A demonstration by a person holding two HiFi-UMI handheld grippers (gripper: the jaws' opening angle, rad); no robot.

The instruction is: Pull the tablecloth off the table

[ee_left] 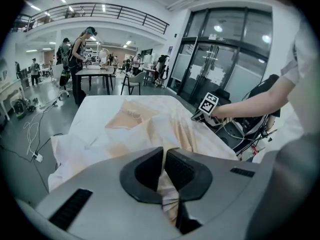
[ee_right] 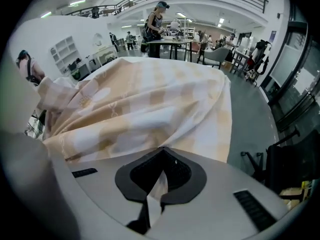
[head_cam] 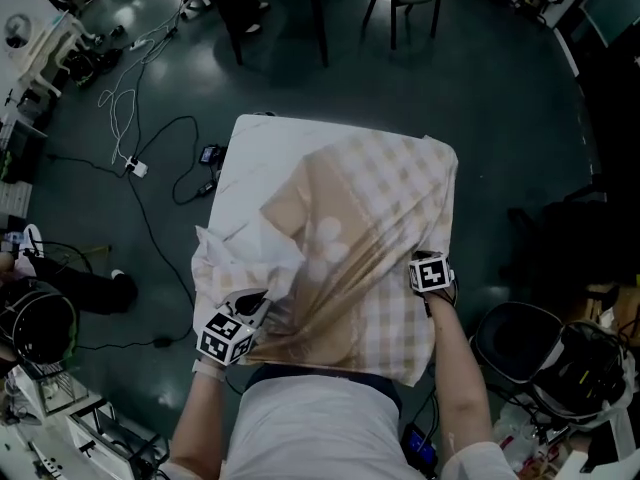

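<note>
The tablecloth is a thin fabric with large beige and white checks and a slight shine. It does not lie flat. It is gathered in long folds that run from the far right corner of the table toward the near edge, and one beige flap is folded over itself near the middle. It covers the right half and the near part of the table. It hangs over the right edge and over the near edge, close to the person's body. The far left corner and a strip along the left edge are bare, and there the white table top shows. Near the near left corner a white, crumpled part of the fabric hangs over the left edge.

The left gripper is at the near left corner. Its jaws are closed on a bunched fold of the tablecloth, and the pleated fabric comes out below the dark pads. The right gripper is at the right edge, closer to the near right corner. Its jaws are also pressed together on the tablecloth, with a narrow strip of fabric pinched between them.
</note>
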